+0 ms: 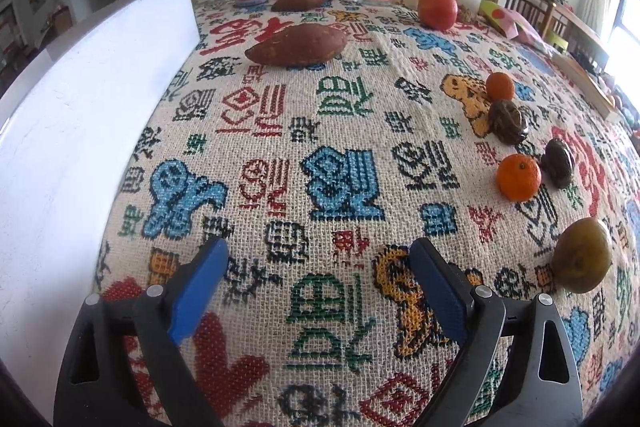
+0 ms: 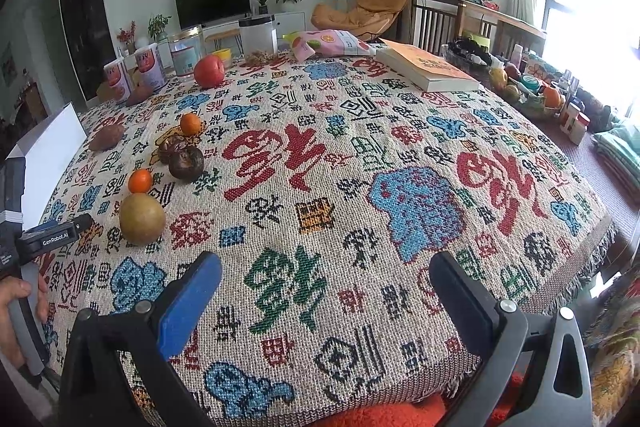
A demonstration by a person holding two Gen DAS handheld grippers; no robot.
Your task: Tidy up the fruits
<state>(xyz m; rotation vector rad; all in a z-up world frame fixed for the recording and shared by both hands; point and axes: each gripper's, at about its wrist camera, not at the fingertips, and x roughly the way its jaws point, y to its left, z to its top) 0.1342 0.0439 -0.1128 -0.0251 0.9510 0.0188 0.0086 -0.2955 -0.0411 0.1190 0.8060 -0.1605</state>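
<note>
Left wrist view shows our left gripper (image 1: 320, 291) wide and empty, the round yellow-green pear (image 1: 582, 255) just right on the woven patterned tablecloth (image 1: 340, 131), probably firm, smooth; grip its middle.

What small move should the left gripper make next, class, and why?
Probably swing the left gripper rightward toward the yellow-green fruit. Its jaws stand open over bare cloth, nothing between them, and that fruit lies nearest, apart from the orange behind it.
</note>
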